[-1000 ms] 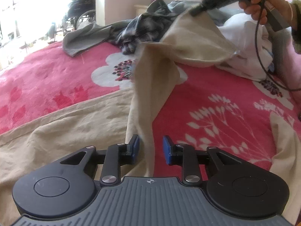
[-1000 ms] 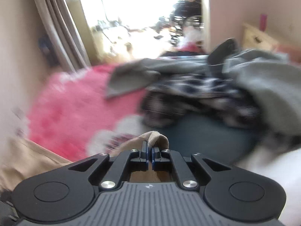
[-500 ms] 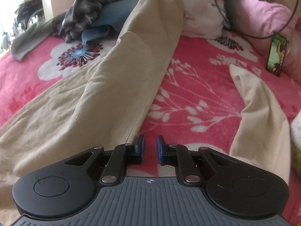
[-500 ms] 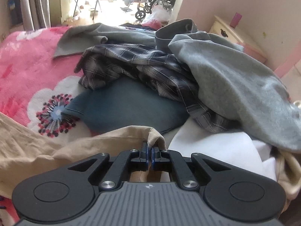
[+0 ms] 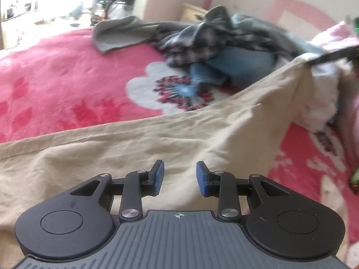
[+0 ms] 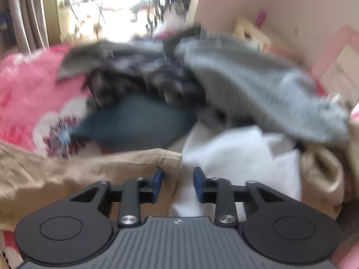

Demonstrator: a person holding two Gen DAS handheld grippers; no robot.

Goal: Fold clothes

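A beige garment [image 5: 143, 143] lies spread across the pink flowered bedspread [image 5: 56, 83]. My left gripper [image 5: 179, 177] is open and empty, low over the beige cloth. My right gripper [image 6: 176, 182] is open, with the garment's ribbed beige end [image 6: 134, 163] lying between and just ahead of its fingers. In the left wrist view that end rises to the far right, where the right gripper's dark tip [image 5: 332, 56] shows. Both views are blurred.
A pile of other clothes sits at the far side of the bed: a grey top [image 6: 258, 89], a dark plaid shirt [image 5: 202, 42], a blue garment [image 5: 242, 65] and a white one [image 6: 235, 157]. A pink pillow [image 5: 336, 35] lies at the right. A wall and doorway stand behind.
My right gripper has opened and let go of the beige end. My left gripper has opened wider and swung left over the beige cloth.
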